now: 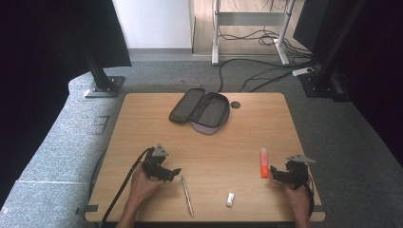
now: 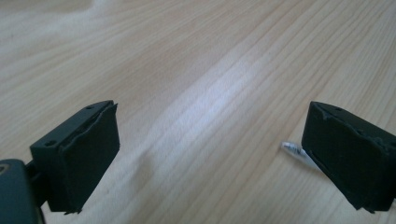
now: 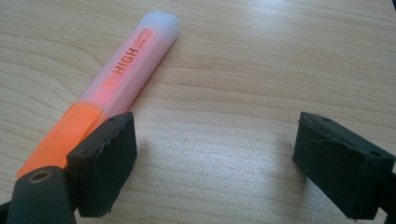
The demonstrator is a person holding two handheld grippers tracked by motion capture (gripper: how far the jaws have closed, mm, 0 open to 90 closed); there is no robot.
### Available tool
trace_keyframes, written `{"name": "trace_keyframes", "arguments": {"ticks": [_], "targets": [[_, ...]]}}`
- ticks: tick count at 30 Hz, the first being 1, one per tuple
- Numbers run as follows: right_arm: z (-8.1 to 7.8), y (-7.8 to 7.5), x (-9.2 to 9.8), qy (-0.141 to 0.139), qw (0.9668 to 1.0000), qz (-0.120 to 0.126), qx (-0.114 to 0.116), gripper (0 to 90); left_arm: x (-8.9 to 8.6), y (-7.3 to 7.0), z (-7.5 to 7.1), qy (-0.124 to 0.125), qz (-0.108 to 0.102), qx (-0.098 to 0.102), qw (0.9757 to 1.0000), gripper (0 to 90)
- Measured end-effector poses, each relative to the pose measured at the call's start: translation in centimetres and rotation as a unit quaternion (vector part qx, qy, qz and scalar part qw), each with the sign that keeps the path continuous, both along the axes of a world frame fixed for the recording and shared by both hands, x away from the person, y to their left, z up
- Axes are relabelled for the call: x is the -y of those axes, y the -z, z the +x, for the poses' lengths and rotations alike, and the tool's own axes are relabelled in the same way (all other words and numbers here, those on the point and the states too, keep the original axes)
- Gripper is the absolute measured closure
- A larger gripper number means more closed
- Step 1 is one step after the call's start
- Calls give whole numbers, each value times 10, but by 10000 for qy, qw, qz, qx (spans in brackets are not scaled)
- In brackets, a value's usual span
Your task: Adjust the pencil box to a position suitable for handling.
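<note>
With the case (image 1: 200, 110) lying unzipped at the far side, ready for filling, both claws sit spread: right gripper (image 3: 212, 161) beside the highlighter (image 3: 109, 91), left gripper (image 2: 210, 158) near the pen (image 1: 187, 196).

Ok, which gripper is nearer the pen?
Left. The left gripper sits just left of the pen; the right gripper is far across, beside the highlighter.

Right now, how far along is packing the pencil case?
Done: pencil case lies unzipped and open. In hand: nothing; right tool is open beside the orange highlighter, left tool open over bare wood. Left: highlighter, pen and eraser all lie on the table.
</note>
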State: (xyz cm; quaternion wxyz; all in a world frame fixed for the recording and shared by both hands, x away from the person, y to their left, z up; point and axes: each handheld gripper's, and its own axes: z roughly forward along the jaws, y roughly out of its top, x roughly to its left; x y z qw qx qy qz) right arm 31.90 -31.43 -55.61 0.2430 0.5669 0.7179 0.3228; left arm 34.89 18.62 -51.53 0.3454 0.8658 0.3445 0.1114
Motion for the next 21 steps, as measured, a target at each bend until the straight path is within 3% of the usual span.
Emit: {"name": "trace_keyframes", "arguments": {"ticks": [9,12,14,16,19,21], "targets": [[0,0,0,-5,10000,2,0,129,15,-9,15,152,-110,40,9998,43],[0,0,0,-6,10000,1,0,128,20,-11,19,178,-11,105,9998,43],[0,0,0,-6,10000,0,0,128,22,-13,23,200,-122,56,9997,43],[0,0,0,-6,10000,1,-1,129,26,-15,27,207,-23,103,9997,44],[0,0,0,-11,10000,3,-1,128,31,-17,32,248,-118,83,9996,46],[0,0,0,-18,10000,2,-3,129,37,-20,35,286,-28,154,9995,46]]}}
